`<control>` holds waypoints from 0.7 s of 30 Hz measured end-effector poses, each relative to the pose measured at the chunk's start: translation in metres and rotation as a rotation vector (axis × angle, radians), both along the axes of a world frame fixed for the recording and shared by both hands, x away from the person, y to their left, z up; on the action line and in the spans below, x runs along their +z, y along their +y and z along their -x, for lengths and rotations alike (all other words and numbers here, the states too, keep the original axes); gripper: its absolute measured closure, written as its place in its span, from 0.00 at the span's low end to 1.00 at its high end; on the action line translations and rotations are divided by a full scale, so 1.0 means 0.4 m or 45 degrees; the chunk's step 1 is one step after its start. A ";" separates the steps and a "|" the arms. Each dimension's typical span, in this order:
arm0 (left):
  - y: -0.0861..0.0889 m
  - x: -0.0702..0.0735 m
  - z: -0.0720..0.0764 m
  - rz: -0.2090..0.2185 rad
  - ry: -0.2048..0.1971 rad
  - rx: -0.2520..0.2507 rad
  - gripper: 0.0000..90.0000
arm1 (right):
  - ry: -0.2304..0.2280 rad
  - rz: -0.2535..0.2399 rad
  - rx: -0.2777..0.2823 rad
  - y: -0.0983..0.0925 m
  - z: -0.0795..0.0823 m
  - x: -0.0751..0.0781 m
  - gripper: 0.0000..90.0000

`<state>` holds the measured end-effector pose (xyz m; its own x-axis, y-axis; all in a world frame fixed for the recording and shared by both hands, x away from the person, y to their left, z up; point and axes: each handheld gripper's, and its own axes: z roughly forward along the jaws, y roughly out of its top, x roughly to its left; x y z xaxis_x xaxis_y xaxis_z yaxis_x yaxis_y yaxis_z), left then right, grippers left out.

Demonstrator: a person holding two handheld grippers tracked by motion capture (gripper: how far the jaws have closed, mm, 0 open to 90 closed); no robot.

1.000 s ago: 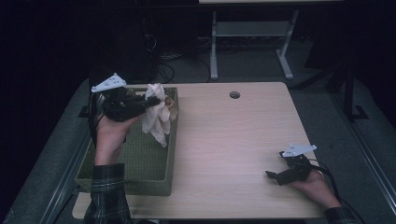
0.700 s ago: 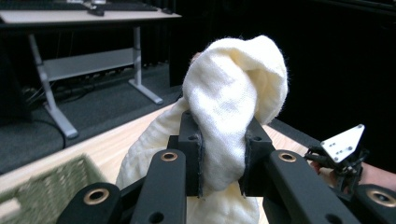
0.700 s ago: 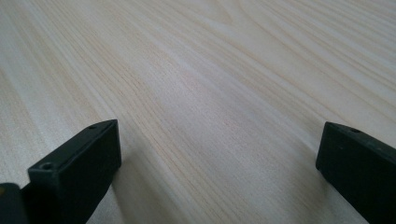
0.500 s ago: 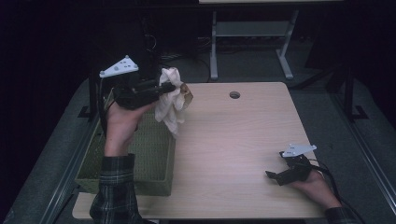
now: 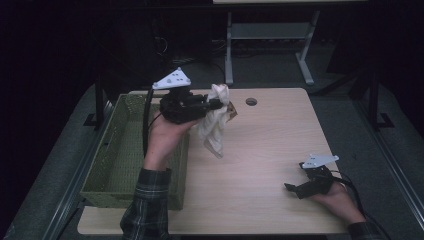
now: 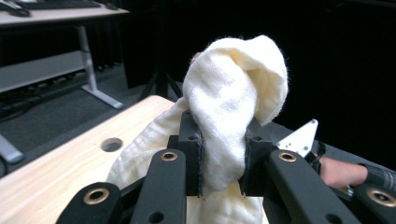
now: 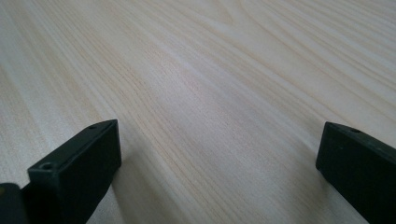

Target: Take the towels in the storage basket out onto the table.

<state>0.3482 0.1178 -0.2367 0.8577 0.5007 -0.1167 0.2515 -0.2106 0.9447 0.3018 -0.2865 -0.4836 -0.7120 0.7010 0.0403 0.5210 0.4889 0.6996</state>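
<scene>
Hanging from the left gripper [image 5: 212, 105], a cream cloth [image 5: 214, 125] droops straight down, its long axis vertical, its lower end dangling free above the desk [image 5: 270, 150] near the far left edge, just beyond the basket's right wall. In the left gripper view the two black pads pinch a bunched fold of the cloth [image 6: 229, 112] between them, jaws nearly closed on the fabric, with a loose hood of it flopping over the top. A small brown tag or patch peeks out on the cloth's right side; I cannot tell what it is.

Left of the cloth sits a green woven basket [image 5: 112, 165], along the desk's left edge. The left hand is the one carrying the cloth; open desk lies to its right, toward the middle.

The right gripper [image 5: 295, 189] rests near the desk's near right corner, well apart from the cloth, its jaws wide apart with only bare wood between them in the right gripper view.

Compared with a second ago, the cloth has left the basket: it then hung over the basket's far right corner, and now it is higher and further right, over bare desk. The right gripper has not moved.
</scene>
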 end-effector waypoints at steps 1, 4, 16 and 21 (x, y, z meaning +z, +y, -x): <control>-0.019 -0.014 -0.001 0.001 0.012 -0.024 0.82 | 0.000 0.000 0.000 0.000 0.000 0.000 0.00; -0.040 -0.028 -0.001 0.000 0.025 -0.050 0.82 | 0.000 0.000 0.000 0.000 0.000 0.000 0.00; -0.163 -0.110 0.031 -0.061 0.087 -0.229 0.82 | 0.000 -0.001 0.001 0.000 0.000 0.000 0.00; -0.189 -0.150 0.036 -0.052 0.132 -0.290 0.82 | 0.001 0.001 0.005 0.000 0.001 0.000 0.00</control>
<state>0.3337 0.0421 -0.2965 0.9334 0.3020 -0.1936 0.2883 -0.3103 0.9059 0.3013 -0.2867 -0.4835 -0.7147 0.6983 0.0404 0.5197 0.4915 0.6988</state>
